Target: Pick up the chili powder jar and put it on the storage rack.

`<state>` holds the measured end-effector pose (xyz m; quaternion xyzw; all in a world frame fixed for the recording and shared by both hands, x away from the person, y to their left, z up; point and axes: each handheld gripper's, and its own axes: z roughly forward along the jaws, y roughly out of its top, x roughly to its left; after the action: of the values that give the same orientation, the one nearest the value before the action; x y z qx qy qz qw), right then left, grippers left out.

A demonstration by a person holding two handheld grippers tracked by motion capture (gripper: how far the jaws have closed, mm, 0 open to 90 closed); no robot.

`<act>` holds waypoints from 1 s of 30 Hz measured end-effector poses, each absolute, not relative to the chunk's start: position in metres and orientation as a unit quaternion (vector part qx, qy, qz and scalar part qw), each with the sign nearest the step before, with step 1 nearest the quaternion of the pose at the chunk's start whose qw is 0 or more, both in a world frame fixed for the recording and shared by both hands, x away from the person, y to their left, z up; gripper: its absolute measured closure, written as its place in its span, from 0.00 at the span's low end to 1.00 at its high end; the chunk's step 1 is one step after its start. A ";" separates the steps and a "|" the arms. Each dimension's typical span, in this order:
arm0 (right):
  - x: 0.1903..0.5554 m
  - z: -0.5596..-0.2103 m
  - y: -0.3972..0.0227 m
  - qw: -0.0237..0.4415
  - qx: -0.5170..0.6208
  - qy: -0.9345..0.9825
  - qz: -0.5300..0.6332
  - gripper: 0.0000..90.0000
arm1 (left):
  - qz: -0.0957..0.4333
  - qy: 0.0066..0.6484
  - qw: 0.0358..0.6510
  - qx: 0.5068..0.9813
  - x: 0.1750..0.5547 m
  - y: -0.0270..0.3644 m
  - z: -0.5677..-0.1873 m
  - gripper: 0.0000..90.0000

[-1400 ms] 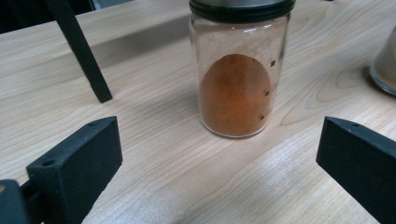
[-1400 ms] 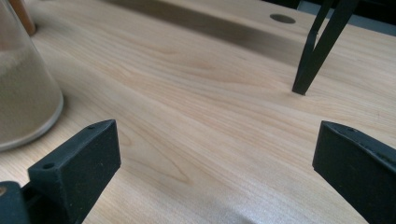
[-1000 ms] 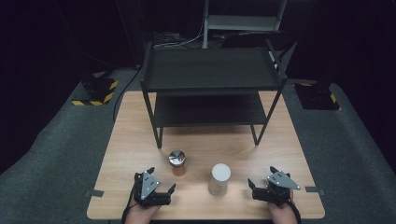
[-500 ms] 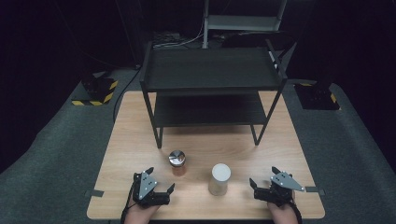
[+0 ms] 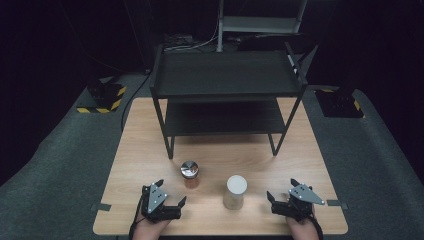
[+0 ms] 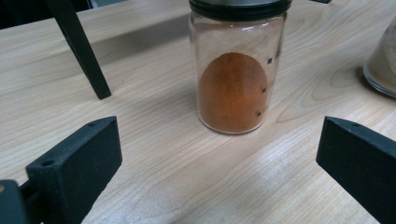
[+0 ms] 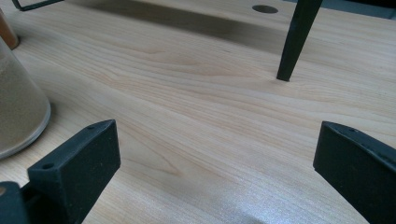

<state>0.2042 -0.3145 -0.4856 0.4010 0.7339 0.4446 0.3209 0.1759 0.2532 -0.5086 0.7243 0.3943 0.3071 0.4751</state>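
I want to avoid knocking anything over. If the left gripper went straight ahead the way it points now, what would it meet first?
Most likely the spice jar of orange powder: it stands upright ahead, between the open jaws of the left gripper, on the bare table.

Tabletop [image 5: 140, 150]: pale wood, rectangular, with dark grey floor around it.
Black shelf rack [image 5: 227, 80]: stands on the far half of the tabletop, two tiers, both bare.
Spice jar [image 5: 189, 173]: upright, near the front, holding orange powder under a dark lid.
White-lidded jar [image 5: 235, 191]: upright, just right of the spice jar, holding pale powder.
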 end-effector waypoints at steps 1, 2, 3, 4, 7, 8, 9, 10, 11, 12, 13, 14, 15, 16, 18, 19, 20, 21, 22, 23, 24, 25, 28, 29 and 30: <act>0.204 -0.486 -0.315 0.321 0.401 0.734 0.445 0.00 | 0.307 0.394 0.475 0.724 0.176 0.253 -0.509 0.00; 0.204 -0.486 -0.315 0.322 0.400 0.734 0.445 0.00 | 0.303 0.397 0.480 0.722 0.176 0.254 -0.509 0.00; 0.204 -0.486 -0.315 0.322 0.400 0.734 0.445 0.00 | 0.298 0.399 0.484 0.719 0.176 0.256 -0.509 0.00; 0.204 -0.486 -0.315 0.323 0.399 0.734 0.445 0.00 | 0.298 0.400 0.485 0.718 0.176 0.256 -0.509 0.00; 0.203 -0.486 -0.315 0.323 0.399 0.733 0.445 0.00 | 0.300 0.398 0.489 0.716 0.174 0.256 -0.509 0.00; 0.204 -0.486 -0.314 0.323 0.399 0.734 0.445 0.00 | 0.299 0.401 0.490 0.714 0.174 0.256 -0.508 0.00; 0.204 -0.486 -0.314 0.323 0.399 0.734 0.444 0.00 | 0.296 0.403 0.494 0.711 0.174 0.257 -0.508 0.00; 0.204 -0.486 -0.314 0.323 0.399 0.734 0.444 0.00 | 0.296 0.403 0.494 0.711 0.174 0.257 -0.508 0.00; 0.204 -0.486 -0.314 0.323 0.399 0.734 0.444 0.00 | 0.298 0.401 0.496 0.711 0.173 0.256 -0.507 0.00; 0.204 -0.486 -0.314 0.323 0.399 0.734 0.445 0.00 | 0.298 0.401 0.496 0.711 0.173 0.256 -0.507 0.00; 0.204 -0.486 -0.314 0.323 0.399 0.734 0.445 0.00 | 0.299 0.399 0.497 0.710 0.172 0.256 -0.507 0.00; 0.204 -0.486 -0.315 0.322 0.399 0.734 0.446 0.00 | 0.298 0.399 0.501 0.708 0.172 0.256 -0.506 0.00; 0.204 -0.486 -0.315 0.322 0.399 0.734 0.446 0.00 | 0.297 0.398 0.503 0.707 0.172 0.256 -0.505 0.00; 0.204 -0.486 -0.315 0.322 0.399 0.734 0.446 0.00 | 0.297 0.397 0.505 0.706 0.171 0.256 -0.505 0.00; 0.204 -0.486 -0.315 0.322 0.398 0.735 0.446 0.00 | 0.298 0.394 0.508 0.706 0.171 0.255 -0.504 0.00; 0.204 -0.486 -0.315 0.322 0.397 0.735 0.446 0.00 | 0.299 0.392 0.509 0.706 0.171 0.255 -0.503 0.00; 0.204 -0.486 -0.315 0.322 0.396 0.735 0.446 0.00 | 0.300 0.390 0.509 0.706 0.170 0.254 -0.502 0.00; 0.204 -0.486 -0.315 0.322 0.396 0.736 0.446 0.00 | 0.302 0.389 0.509 0.706 0.170 0.253 -0.501 0.00; 0.204 -0.486 -0.316 0.321 0.395 0.736 0.446 0.00 | 0.303 0.387 0.511 0.705 0.170 0.252 -0.500 0.00; 0.204 -0.486 -0.316 0.321 0.396 0.735 0.447 0.00 | 0.303 0.387 0.511 0.705 0.170 0.252 -0.500 0.00; 0.204 -0.486 -0.316 0.321 0.396 0.735 0.447 0.00 | 0.305 0.385 0.510 0.706 0.169 0.252 -0.499 0.00; 0.204 -0.486 -0.316 0.320 0.397 0.735 0.448 0.00 | 0.308 0.383 0.512 0.704 0.169 0.251 -0.497 0.00; 0.204 -0.486 -0.317 0.319 0.397 0.734 0.449 0.00 | 0.310 0.379 0.513 0.705 0.169 0.249 -0.495 0.00; 0.204 -0.486 -0.317 0.319 0.396 0.734 0.449 0.00 | 0.313 0.376 0.512 0.706 0.169 0.249 -0.494 0.00; 0.204 -0.486 -0.317 0.318 0.396 0.735 0.449 0.00 | 0.312 0.377 0.514 0.705 0.169 0.248 -0.493 0.00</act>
<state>0.2043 -0.3170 -0.4864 0.3956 0.7350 0.4493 0.3185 0.1693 0.2477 -0.4930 0.7049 0.3765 0.3120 0.5138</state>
